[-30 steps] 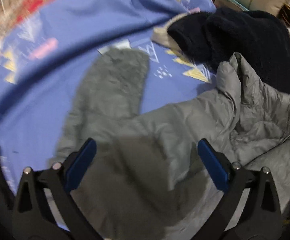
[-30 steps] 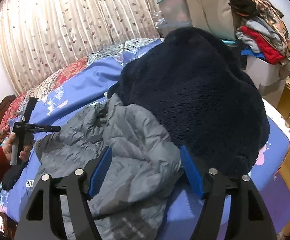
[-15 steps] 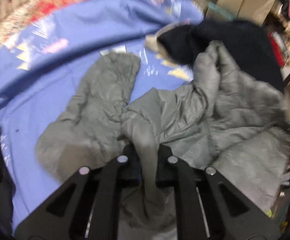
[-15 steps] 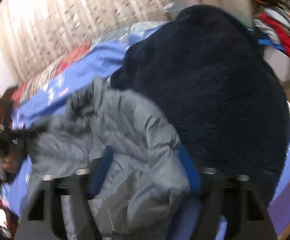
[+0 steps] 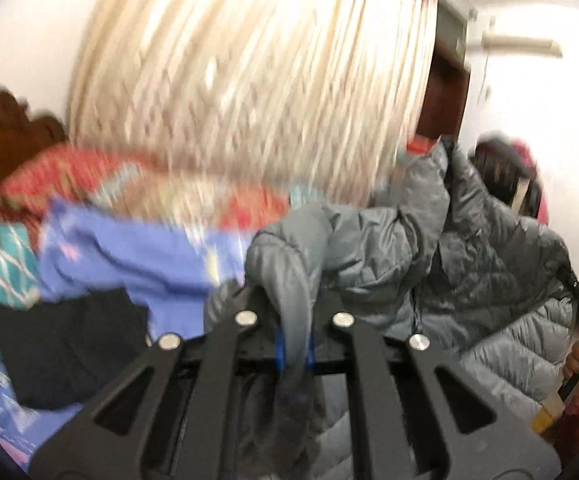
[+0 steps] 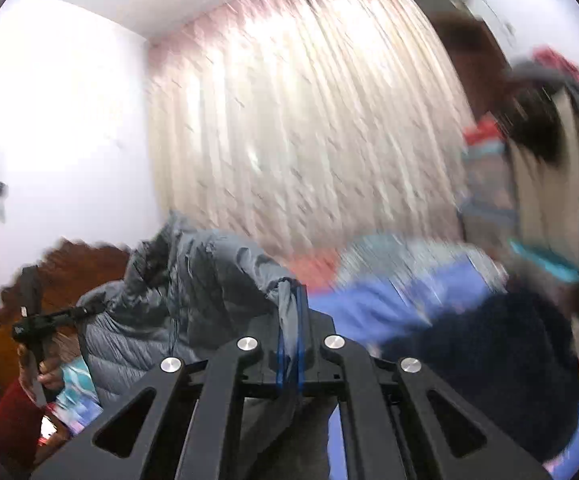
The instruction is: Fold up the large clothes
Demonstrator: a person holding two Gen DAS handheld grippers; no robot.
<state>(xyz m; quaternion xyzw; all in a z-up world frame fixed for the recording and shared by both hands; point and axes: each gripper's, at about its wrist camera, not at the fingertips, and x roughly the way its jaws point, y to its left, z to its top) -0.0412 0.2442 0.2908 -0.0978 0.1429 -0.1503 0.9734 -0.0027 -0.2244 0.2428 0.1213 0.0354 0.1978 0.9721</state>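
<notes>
Both grippers, left [image 5: 294, 344] and right [image 6: 289, 344], clenched the grey jacket [image 5: 469, 248] (lifted off the bed since before, toward 12 o'clock).

1. A home bedroom: a bed [image 5: 137, 256] under a blue patterned sheet fills the lower part of both views.
2. A carved dark wooden headboard [image 5: 5, 136] stands at the bed's left end, against a white wall.
3. Pale full-length curtains [image 6: 301, 128] hang directly behind the bed.
4. Folded clothes are stacked [image 6: 545, 132] past the bed's right end.
5. A dark fleece blanket [image 6: 489, 360] lies heaped on the bed.
</notes>
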